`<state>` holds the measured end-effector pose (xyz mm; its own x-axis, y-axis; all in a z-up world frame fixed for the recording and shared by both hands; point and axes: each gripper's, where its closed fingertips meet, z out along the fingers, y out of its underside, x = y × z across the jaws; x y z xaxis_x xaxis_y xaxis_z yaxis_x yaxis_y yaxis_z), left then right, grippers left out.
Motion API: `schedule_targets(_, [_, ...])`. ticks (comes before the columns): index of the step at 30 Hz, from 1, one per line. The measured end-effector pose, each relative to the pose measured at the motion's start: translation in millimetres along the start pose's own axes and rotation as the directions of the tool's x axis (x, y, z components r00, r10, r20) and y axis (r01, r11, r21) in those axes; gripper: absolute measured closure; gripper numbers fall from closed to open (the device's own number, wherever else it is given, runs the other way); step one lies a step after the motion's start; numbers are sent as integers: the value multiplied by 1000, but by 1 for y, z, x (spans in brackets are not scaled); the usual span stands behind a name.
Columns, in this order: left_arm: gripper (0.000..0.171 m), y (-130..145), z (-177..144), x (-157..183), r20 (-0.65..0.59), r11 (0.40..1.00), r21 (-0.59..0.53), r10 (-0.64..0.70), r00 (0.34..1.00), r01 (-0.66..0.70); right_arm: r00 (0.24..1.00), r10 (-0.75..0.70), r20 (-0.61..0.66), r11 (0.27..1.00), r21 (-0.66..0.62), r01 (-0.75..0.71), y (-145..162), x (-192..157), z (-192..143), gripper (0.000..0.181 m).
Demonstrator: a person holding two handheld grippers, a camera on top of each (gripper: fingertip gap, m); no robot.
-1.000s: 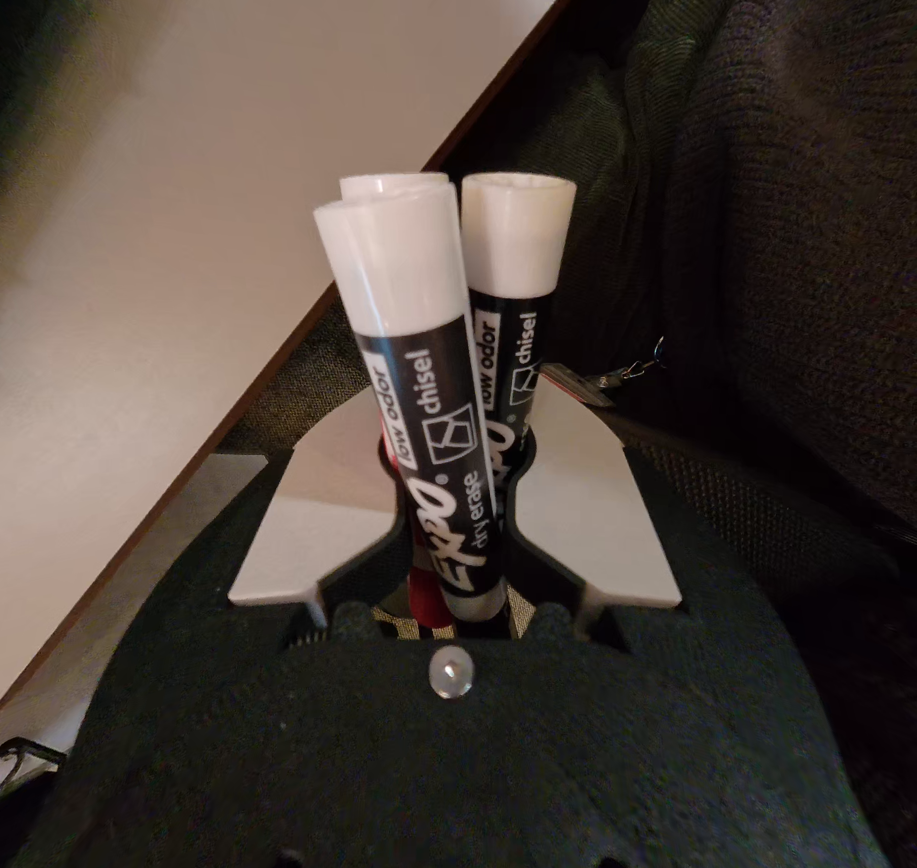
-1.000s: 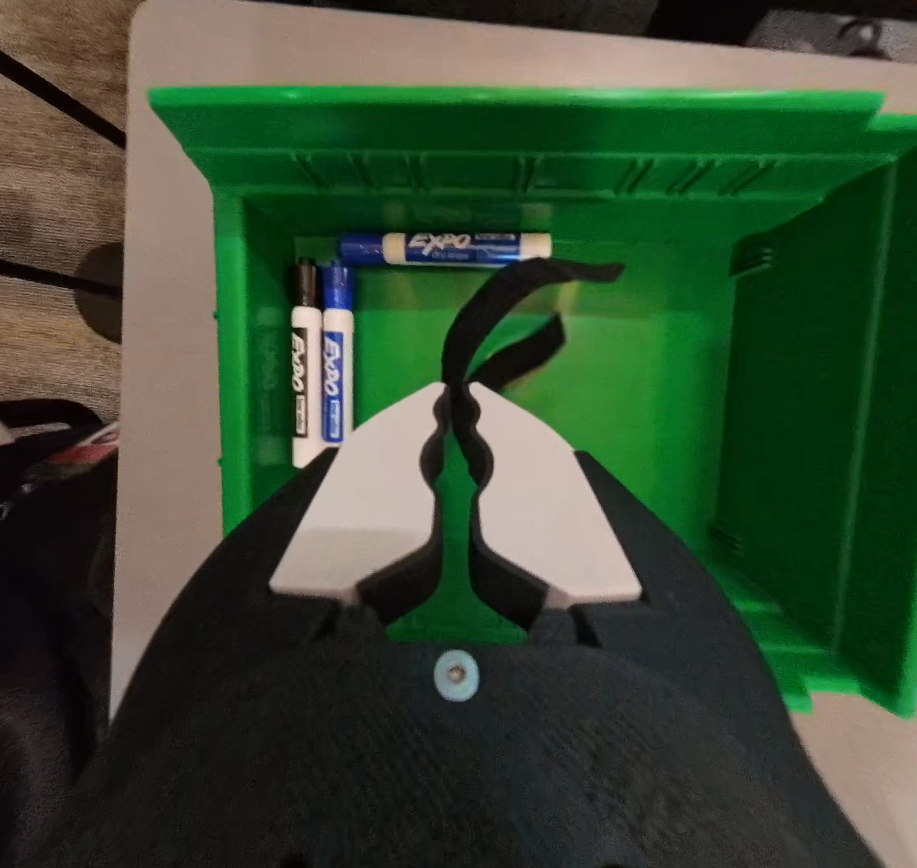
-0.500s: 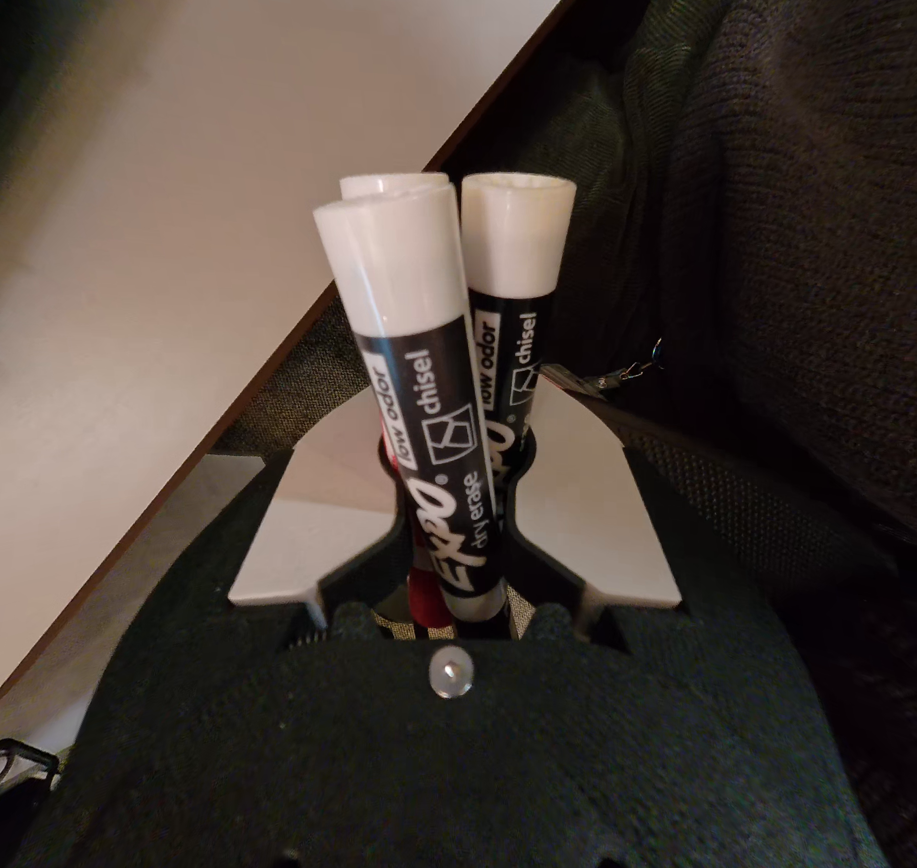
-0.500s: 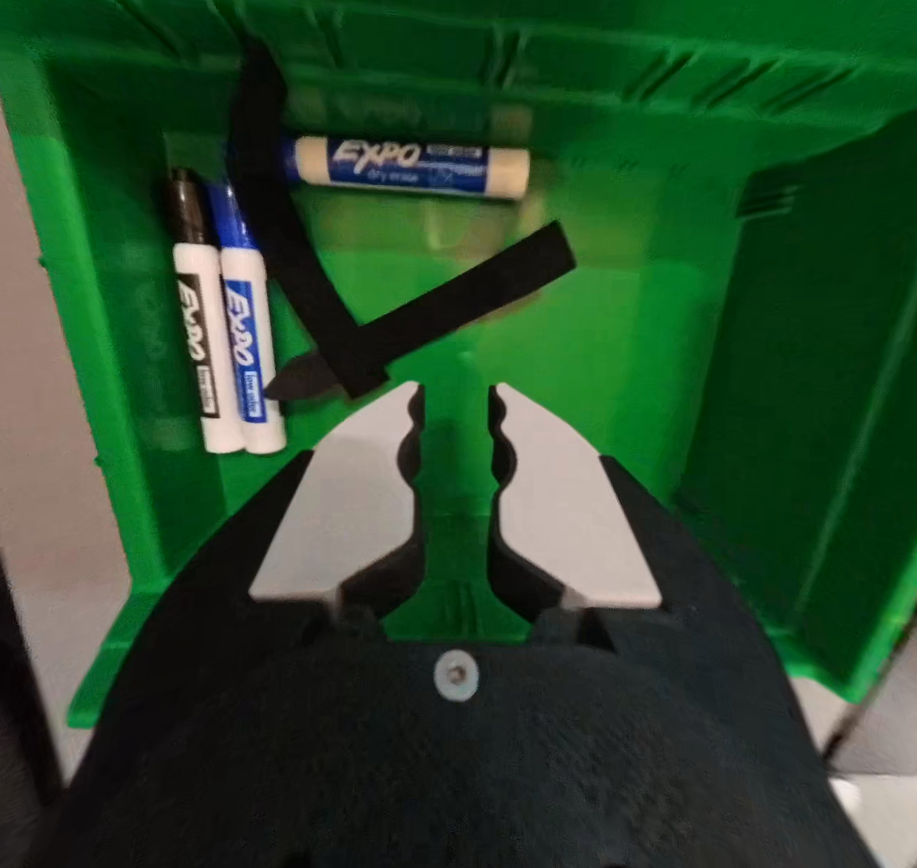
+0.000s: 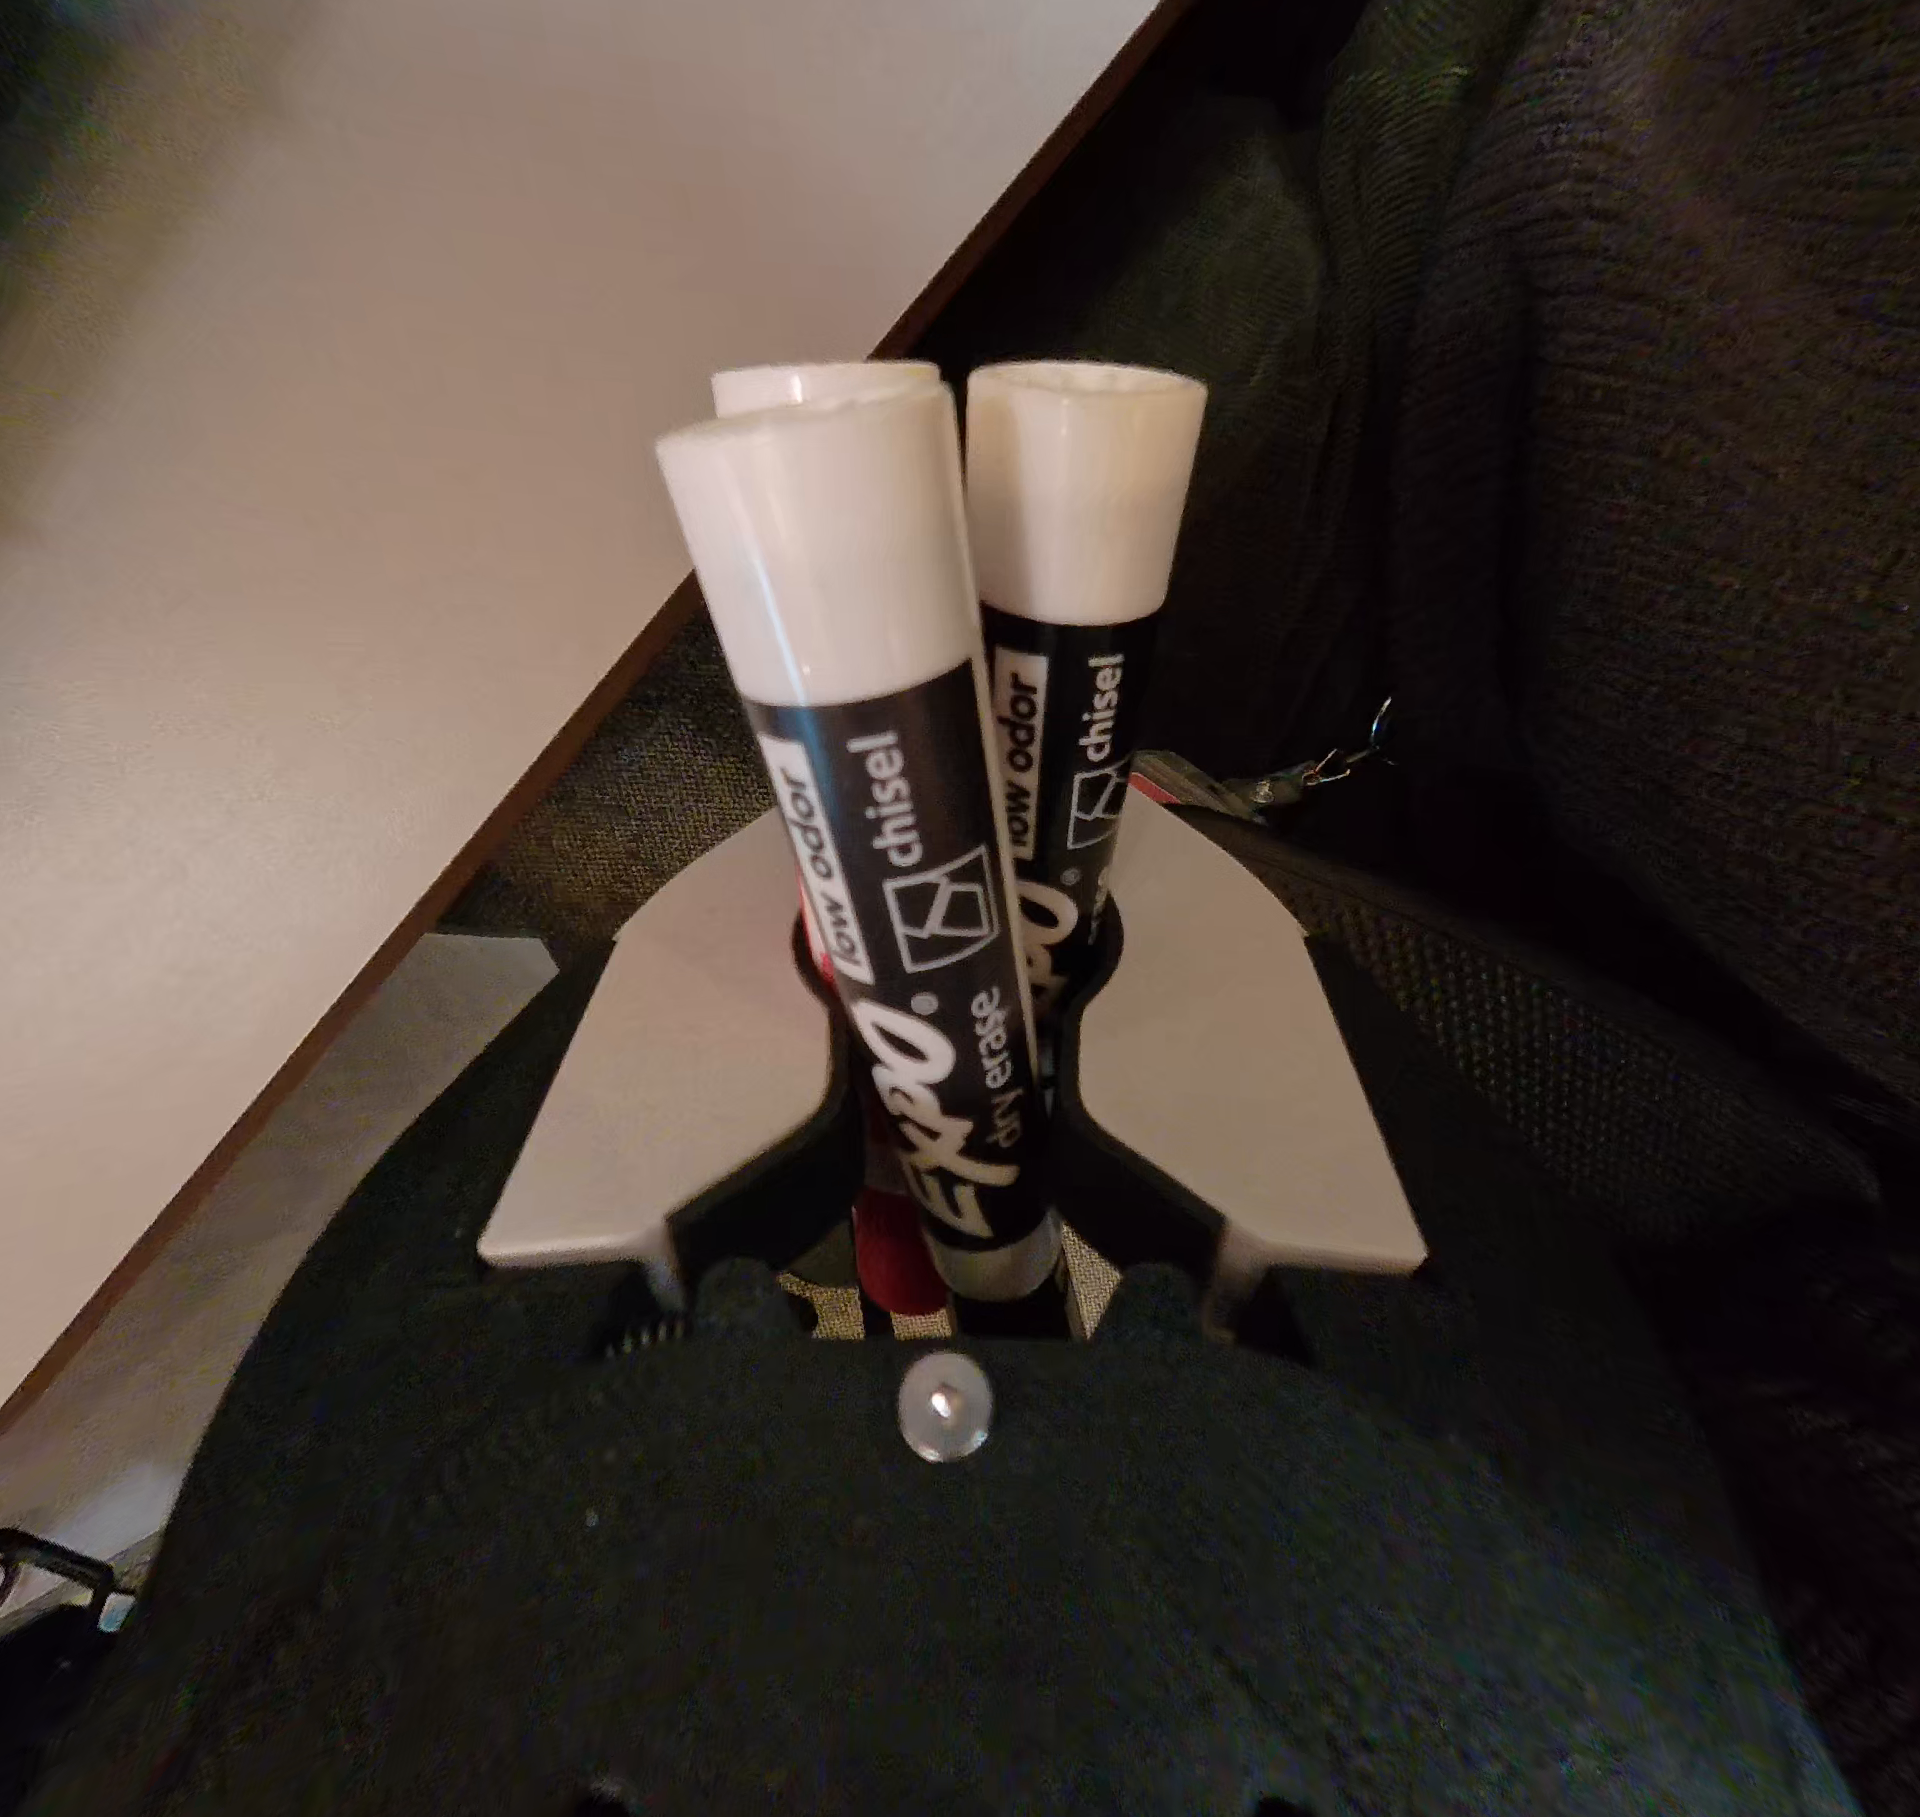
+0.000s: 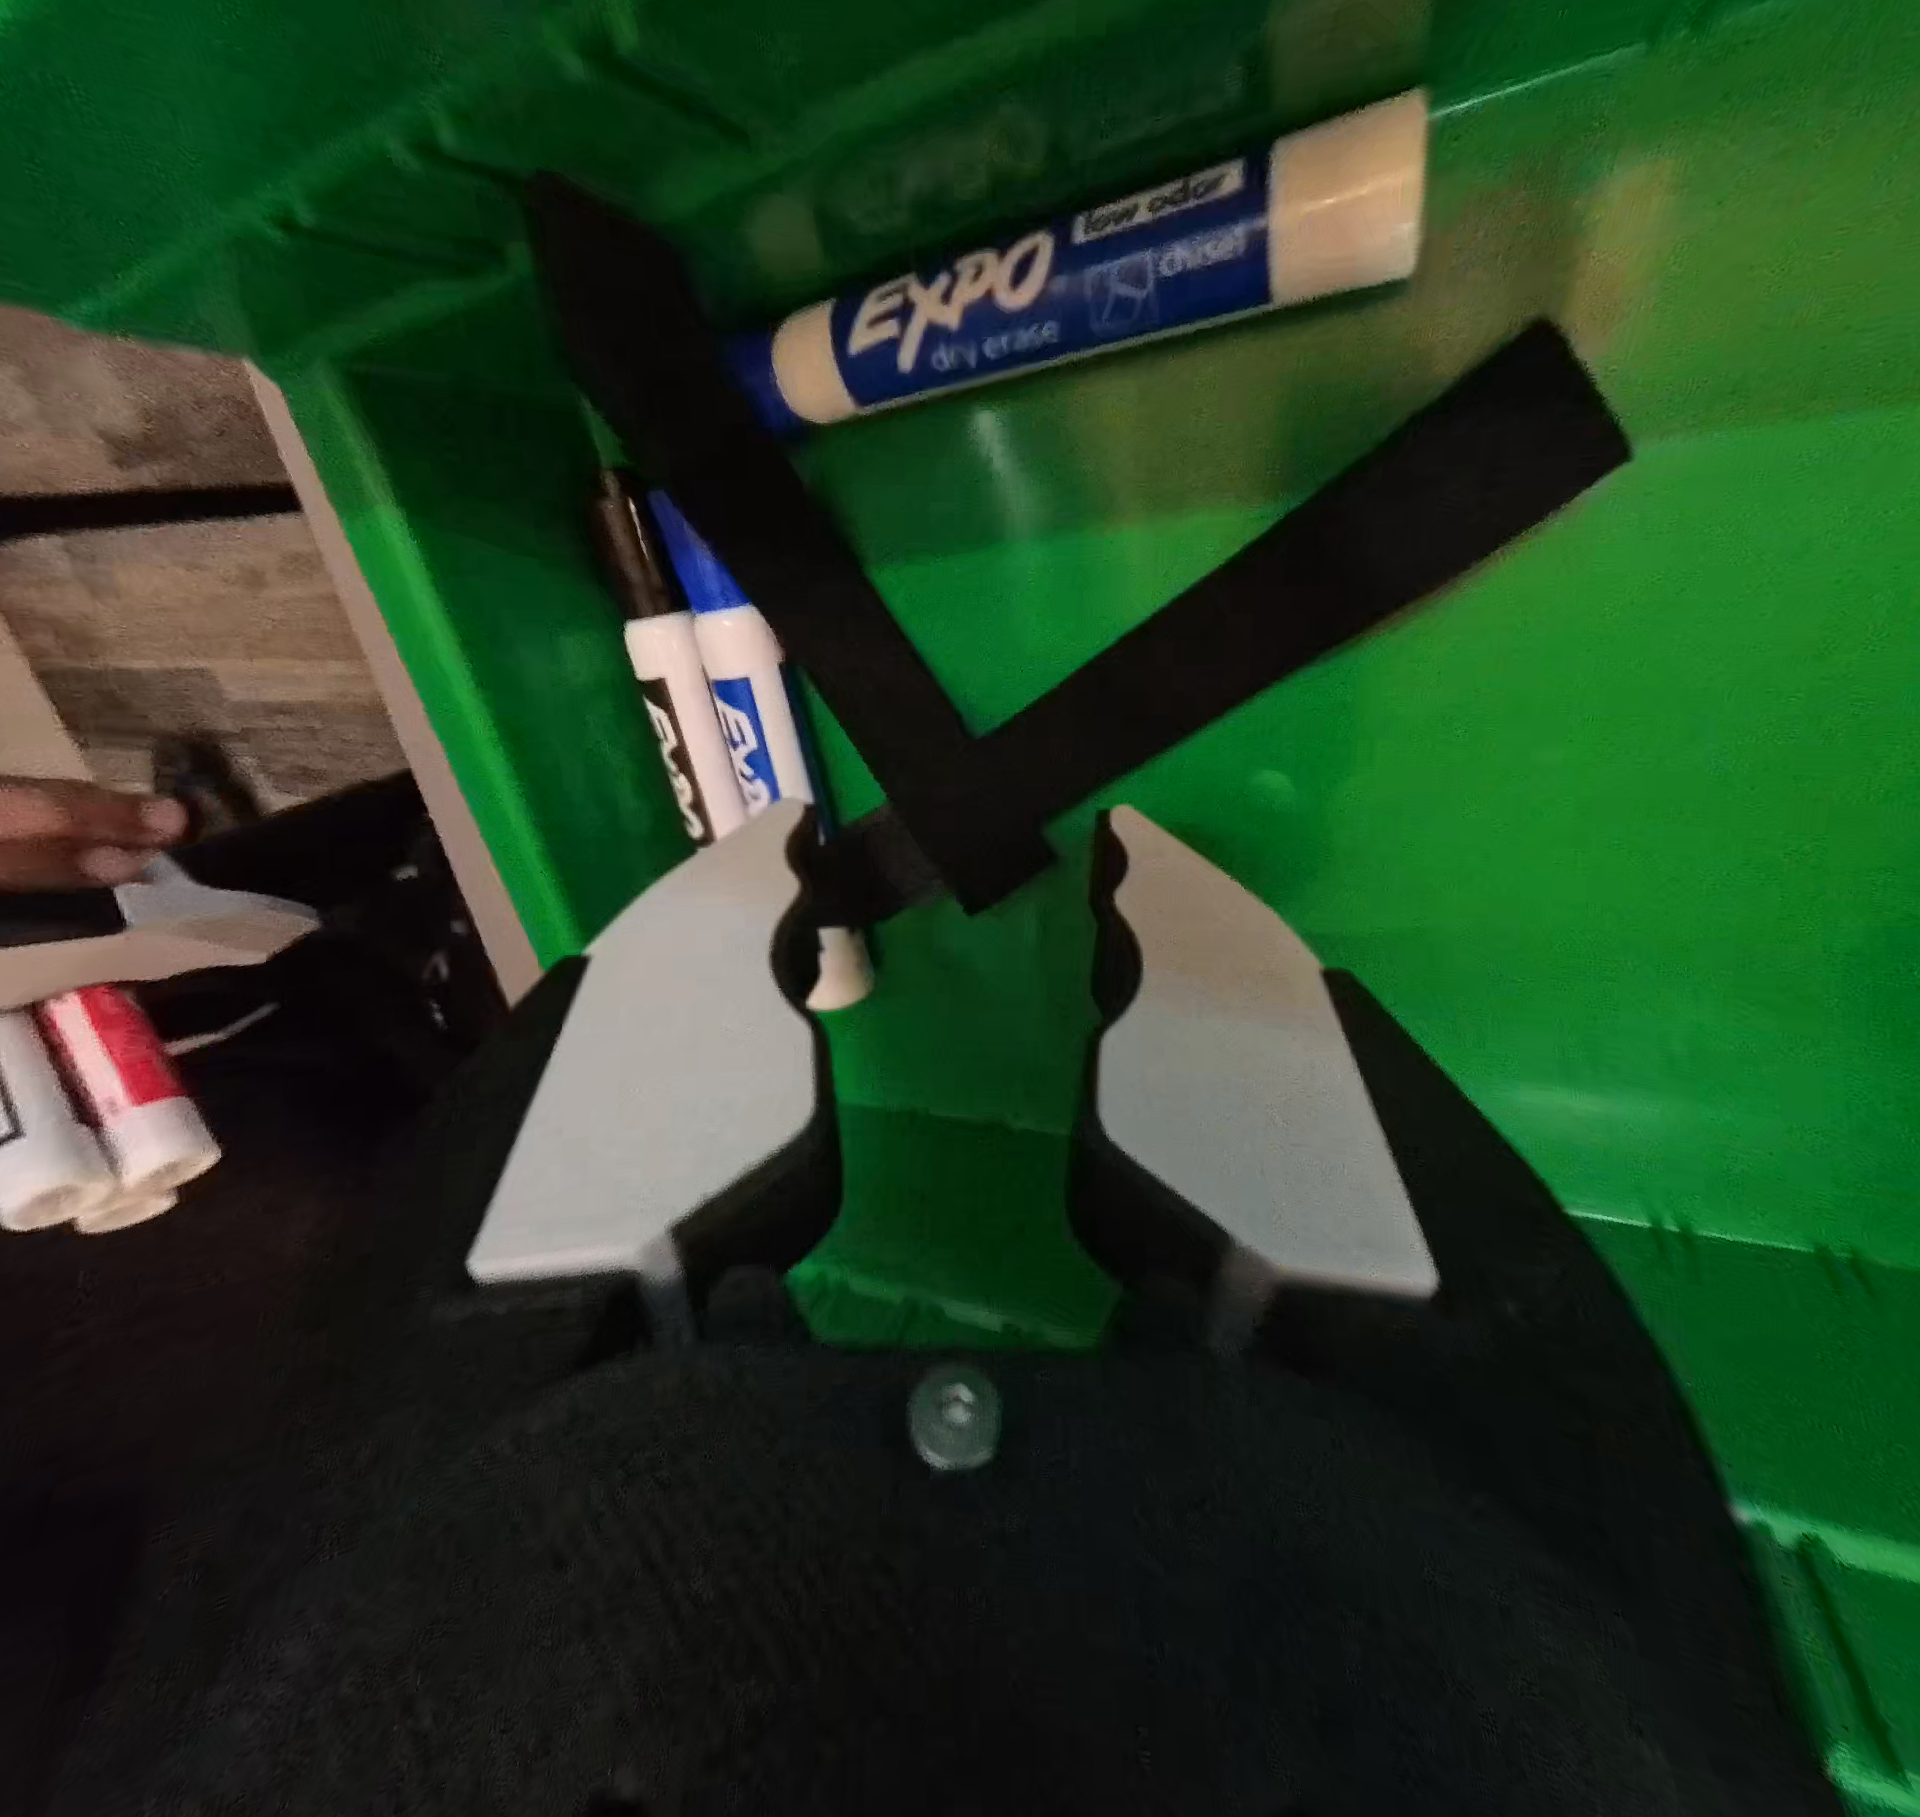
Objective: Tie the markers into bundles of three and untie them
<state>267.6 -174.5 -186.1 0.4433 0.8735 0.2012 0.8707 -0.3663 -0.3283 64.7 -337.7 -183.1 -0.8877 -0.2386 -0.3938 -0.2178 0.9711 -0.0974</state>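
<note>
Three markers (image 5: 935,832) are clamped in the left gripper (image 5: 961,920); the right gripper (image 6: 951,863) is held spread inside the green bin (image 6: 1507,832), above a black strap (image 6: 1247,624).

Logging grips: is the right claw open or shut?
Open. The right claw shows green bin floor between its parted fingers, above the black strap.

white tabletop (image 5: 364,417), dark knit fabric (image 5: 1662,417), grey wood-look floor (image 6: 156,604)

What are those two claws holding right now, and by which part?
The left gripper clamps a bundle of markers around mid-barrel. The right gripper is open, holding nothing, over a black strap.
</note>
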Motion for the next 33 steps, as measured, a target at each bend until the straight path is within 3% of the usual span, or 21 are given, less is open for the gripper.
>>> schedule_targets(2, [128, -1, -2, 0, 3, 1000, 8, -1, 1000, 1, 998, 50, 31, 999, -18, -49, 1, 3, 2, 129])
schedule_targets(4, [128, -1, -3, -1, 5, 1000, 13, -3, 1000, 3, 997, 68, 47, 996, -63, -65, 8, 3, 6, 139])
schedule_targets(8, [128, 2, -2, -2, 6, 1000, 5, -7, 1000, 7, 999, 30, 31, 994, -109, -26, 14, -1, 11, 144])
schedule_targets(11, [128, 2, -2, -2, 9, 1000, 4, -8, 1000, 8, 1000, -3, 7, 991, -130, 4, 16, -1, 14, 161])
schedule_targets(12, [128, 2, -2, -2, 11, 1000, 4, -8, 1000, 8, 1000, -17, -4, 992, -127, 16, 15, -1, 14, 176])
schedule_targets(17, [128, 2, -3, -2, 14, 1000, 5, -11, 1000, 11, 996, -81, -27, 992, -102, 78, 11, -3, 13, 178])
schedule_targets(21, [128, 3, -2, -3, 12, 1000, -1, -13, 1000, 13, 975, -211, -71, 976, -69, 206, 5, -11, 12, 178])
schedule_targets(25, [128, 3, -1, -2, 9, 1000, -6, -15, 1000, 15, 915, -388, -113, 922, -60, 383, 0, -25, 17, 178])
schedule_targets(33, [128, 5, 0, -3, 8, 1000, -9, -22, 1000, 22, 699, -671, -250, 724, -17, 689, -20, -42, 16, 179])
